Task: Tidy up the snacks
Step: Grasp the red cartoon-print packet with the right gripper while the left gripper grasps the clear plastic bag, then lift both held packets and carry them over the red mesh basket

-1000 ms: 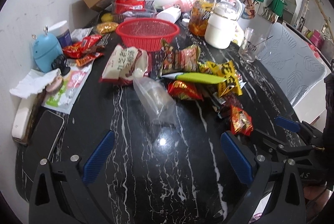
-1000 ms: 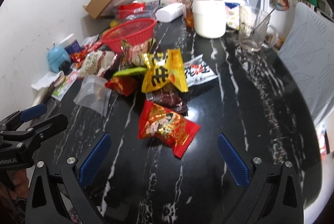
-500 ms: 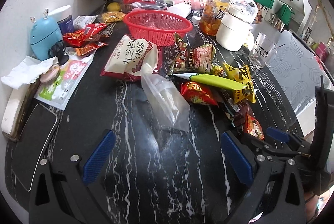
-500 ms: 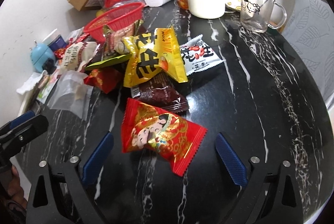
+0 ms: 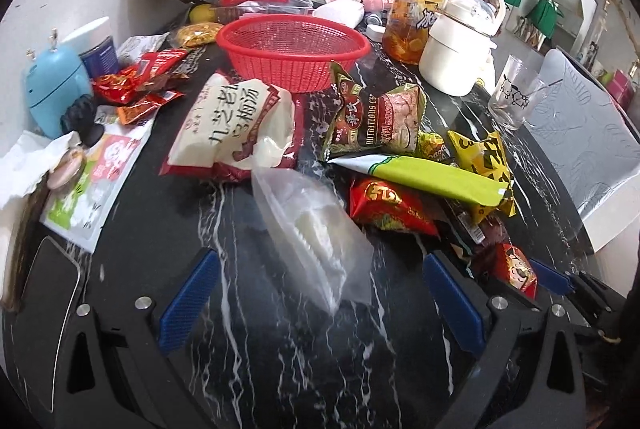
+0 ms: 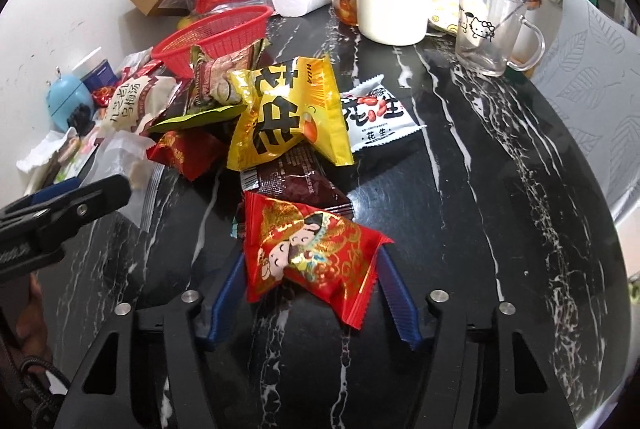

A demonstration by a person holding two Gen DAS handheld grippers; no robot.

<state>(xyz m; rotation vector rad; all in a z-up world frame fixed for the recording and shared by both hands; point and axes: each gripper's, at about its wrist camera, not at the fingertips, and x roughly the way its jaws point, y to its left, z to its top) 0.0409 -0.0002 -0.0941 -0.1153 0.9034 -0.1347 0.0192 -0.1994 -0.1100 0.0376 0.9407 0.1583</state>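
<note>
The right hand-held gripper [image 6: 312, 293] tilts down at the surface [image 6: 460, 213], its jaws just closing onto a red snack packet [image 6: 308, 249]. The left hand-held gripper [image 5: 320, 305] tilts down too, spread around a clear bag [image 5: 316, 241].

The worktop [image 6: 480, 189] is done in black with white marble veins. A red mesh basket [image 5: 292, 49], a yellow packet [image 6: 288, 117] lettered in black, and a red-and-gold snack pack [image 6: 316, 249] printed with cartoon figures are seen; blue fingers [image 6: 394, 289] too.

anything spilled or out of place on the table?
No spill visible. Snack packets lie heaped and overlapping beside the red basket, which looks empty. A phone and crumpled tissue sit among them.
</note>
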